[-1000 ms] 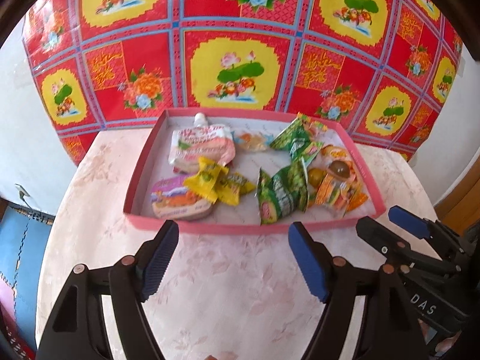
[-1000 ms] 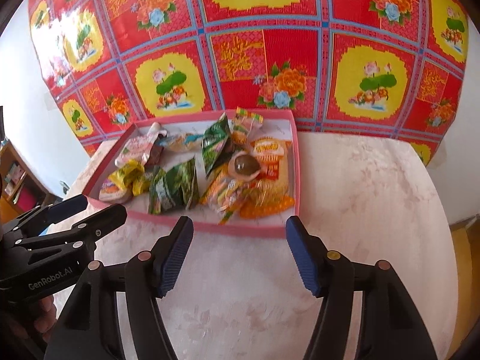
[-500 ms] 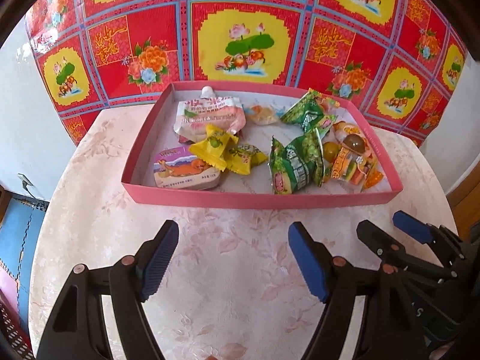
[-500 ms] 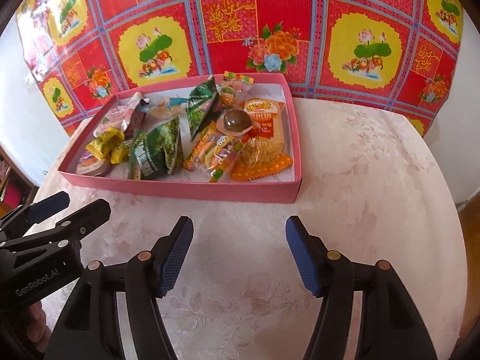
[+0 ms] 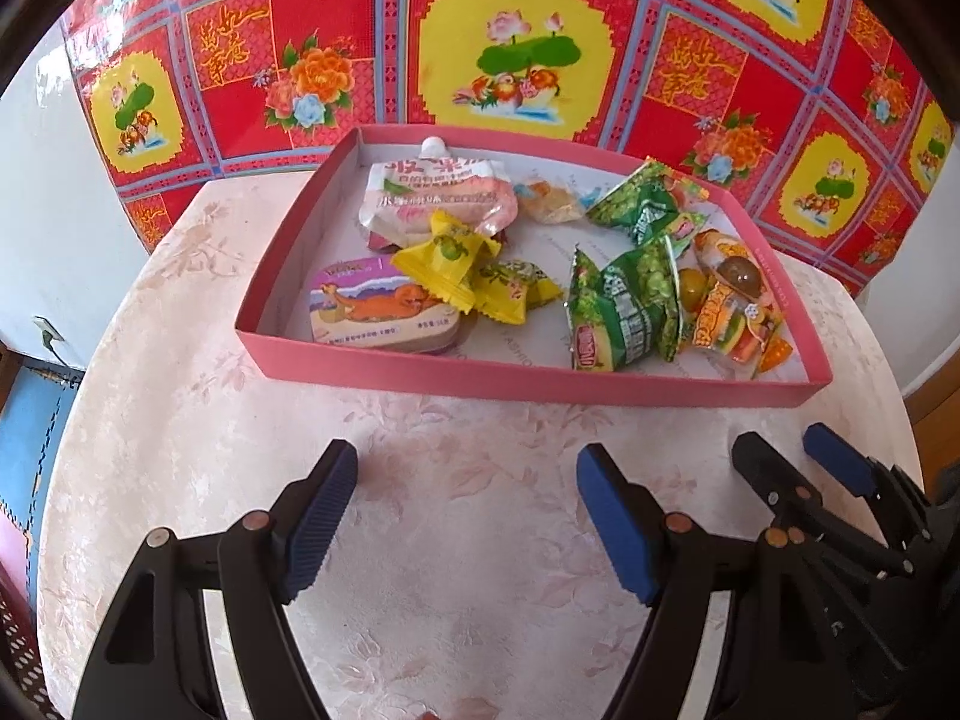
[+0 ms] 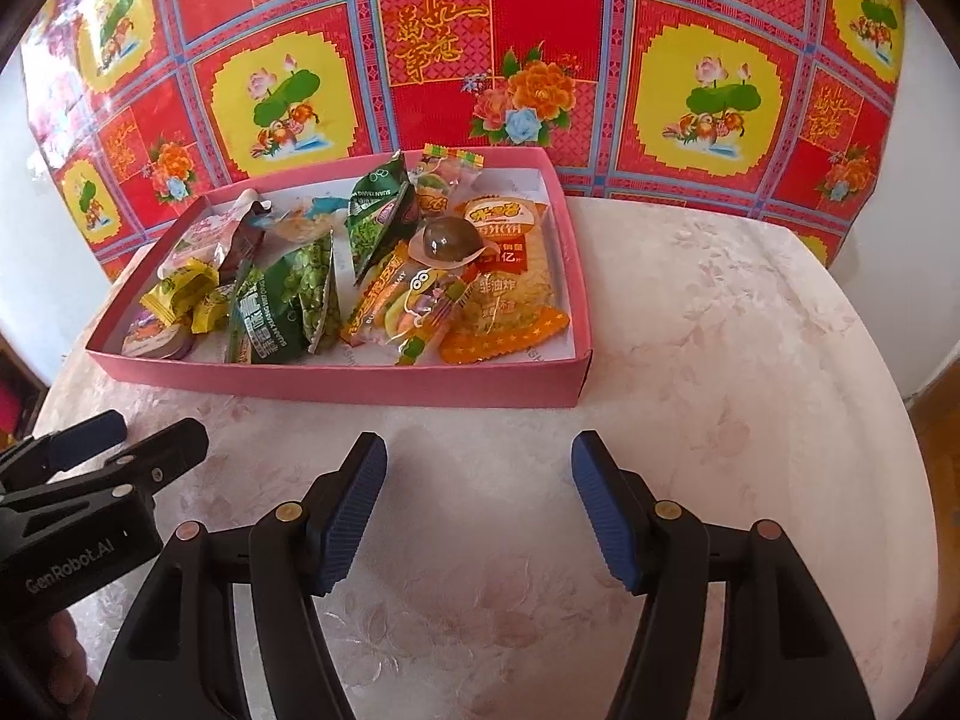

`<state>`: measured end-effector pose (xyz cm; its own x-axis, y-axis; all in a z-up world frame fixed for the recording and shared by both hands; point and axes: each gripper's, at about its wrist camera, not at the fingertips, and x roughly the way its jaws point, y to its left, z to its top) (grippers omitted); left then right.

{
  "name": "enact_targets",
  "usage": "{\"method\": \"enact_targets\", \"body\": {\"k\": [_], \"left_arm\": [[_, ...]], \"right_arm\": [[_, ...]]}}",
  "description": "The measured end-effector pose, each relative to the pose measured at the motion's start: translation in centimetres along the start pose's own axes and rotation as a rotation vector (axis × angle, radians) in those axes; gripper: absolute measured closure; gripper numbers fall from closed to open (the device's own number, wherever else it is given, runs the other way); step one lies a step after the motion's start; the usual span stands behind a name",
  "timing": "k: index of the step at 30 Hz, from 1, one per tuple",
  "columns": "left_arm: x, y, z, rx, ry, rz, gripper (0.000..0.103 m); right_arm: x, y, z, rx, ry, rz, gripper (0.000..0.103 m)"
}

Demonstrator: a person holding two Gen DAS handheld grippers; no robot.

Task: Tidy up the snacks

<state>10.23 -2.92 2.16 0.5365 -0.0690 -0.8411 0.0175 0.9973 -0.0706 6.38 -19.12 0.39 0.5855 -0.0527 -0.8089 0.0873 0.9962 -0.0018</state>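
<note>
**Both grippers hang empty over the table, snacks piled in the pink tray**

The left gripper (image 5: pixel 465 513) fills the bottom of its own view, blue pads spread wide with nothing but bare tablecloth between them. The right gripper (image 6: pixel 477 507) looks the same in its view: jaws apart, gripping nothing. Each one shows up at the lower edge of the other's picture, so they sit side by side, short of the tray.

The pink tray (image 5: pixel 528 381) rests on the pale floral table (image 5: pixel 180 420), in the middle of the frame, and holds every snack. In the left view a white spouted pouch (image 5: pixel 438 198) lies at the upper left of the tray, yellow candy packets (image 5: pixel 447 258) overlap just below it, and a flat pack with an orange animal (image 5: pixel 384 312) sits at the near left corner. Green pea bags (image 5: pixel 627 306) lie centre right, beside a heap of orange wrappers (image 5: pixel 732 312) at the right end. A red and yellow floral cloth (image 6: pixel 480 60) fills the top of both views.
</note>
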Motion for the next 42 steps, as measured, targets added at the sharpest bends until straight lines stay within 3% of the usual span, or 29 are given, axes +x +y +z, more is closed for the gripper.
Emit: {"method": "enact_targets", "body": {"k": [42], "left_arm": [[-0.19,-0.10,-0.27,0.001,-0.028,0.008,0.024]], "right_arm": [[0.02,0.11,-0.01,-0.019,0.009,-0.016,0.035]]}}
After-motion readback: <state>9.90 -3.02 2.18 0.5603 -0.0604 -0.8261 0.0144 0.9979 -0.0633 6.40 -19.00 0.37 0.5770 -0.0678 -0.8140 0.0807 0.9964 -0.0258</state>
